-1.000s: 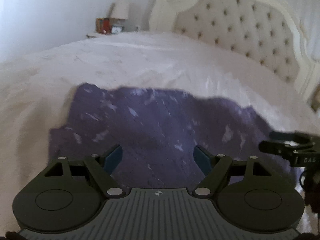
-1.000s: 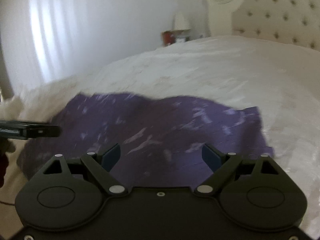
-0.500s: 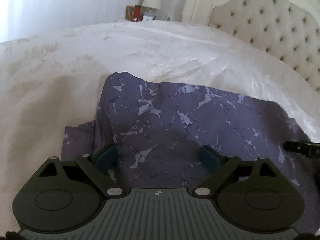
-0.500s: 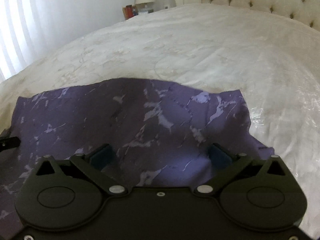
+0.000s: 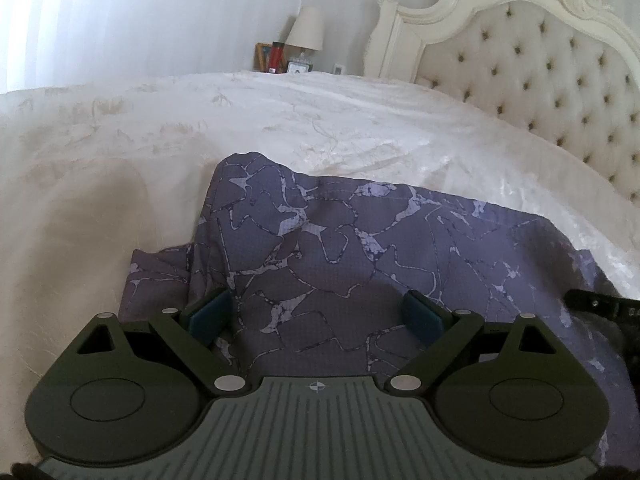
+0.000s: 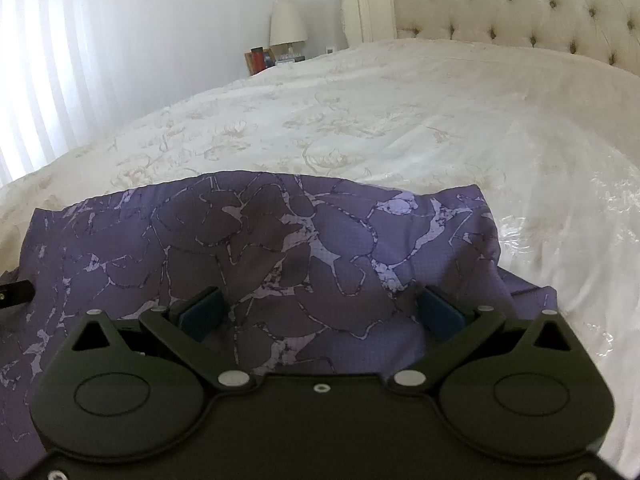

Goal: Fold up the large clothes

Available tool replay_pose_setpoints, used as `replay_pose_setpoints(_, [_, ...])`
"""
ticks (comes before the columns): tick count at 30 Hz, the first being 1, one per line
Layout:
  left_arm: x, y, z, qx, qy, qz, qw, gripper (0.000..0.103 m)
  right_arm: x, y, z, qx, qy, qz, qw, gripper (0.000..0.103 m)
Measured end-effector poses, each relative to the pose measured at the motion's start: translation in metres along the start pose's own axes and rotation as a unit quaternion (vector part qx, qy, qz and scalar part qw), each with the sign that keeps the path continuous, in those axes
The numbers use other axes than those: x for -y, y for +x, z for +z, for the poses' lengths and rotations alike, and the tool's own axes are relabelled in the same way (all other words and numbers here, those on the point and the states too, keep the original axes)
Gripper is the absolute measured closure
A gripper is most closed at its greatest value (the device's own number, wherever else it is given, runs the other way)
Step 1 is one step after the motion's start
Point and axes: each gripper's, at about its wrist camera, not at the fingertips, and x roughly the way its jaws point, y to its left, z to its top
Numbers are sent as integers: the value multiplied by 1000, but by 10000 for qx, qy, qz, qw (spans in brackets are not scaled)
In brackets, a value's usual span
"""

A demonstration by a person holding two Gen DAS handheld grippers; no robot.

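A purple garment (image 5: 360, 248) with a pale crackle print lies spread on the white bedspread (image 5: 280, 120), one layer folded over another. My left gripper (image 5: 318, 314) hovers low over its left part, jaws wide open, the cloth lying under them and no pad pressing it. In the right wrist view the same garment (image 6: 280, 240) fills the foreground. My right gripper (image 6: 320, 314) is open above its right part, near the folded right edge. The right gripper's tip (image 5: 592, 304) shows at the left view's right edge, and the left gripper's tip (image 6: 16, 292) at the right view's left edge.
A tufted cream headboard (image 5: 540, 60) stands at the right. Behind the bed are a lamp (image 5: 306, 32) and a red bottle (image 5: 276, 56) on a nightstand. White curtains (image 6: 60, 60) hang at the left.
Both grippers have sunk closer to the garment and their jaws have spread wider. The garment, blurred a second ago, now lies still and flat on the bed.
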Motion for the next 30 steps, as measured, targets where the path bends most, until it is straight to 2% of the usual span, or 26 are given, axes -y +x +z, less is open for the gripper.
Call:
replay_pose_setpoints(14, [5,-2,2,-20,121,98,9999,9,-7,-3,-1,26,-163,-212,9996,1])
replay_pose_setpoints(18, [14,-7,7,-255,325,310,9987,9,-5,-10,-2,-106,-157,-211,9996,1])
replay_pose_setpoints(23, [15,-28,5,-461,641,318,9964,9,-3,-32,-9,-365,-352,-200,9985,1])
replay_pose_setpoints(28, [2,-62,-7,-500,597,390,9962,9,6,-64,-23,-423,-552,-97,9975,1])
replay_pose_setpoints(30, [-8,-77,-15,-520,424,351,9971,9,10,-77,-30,-433,-569,-87,9974,1])
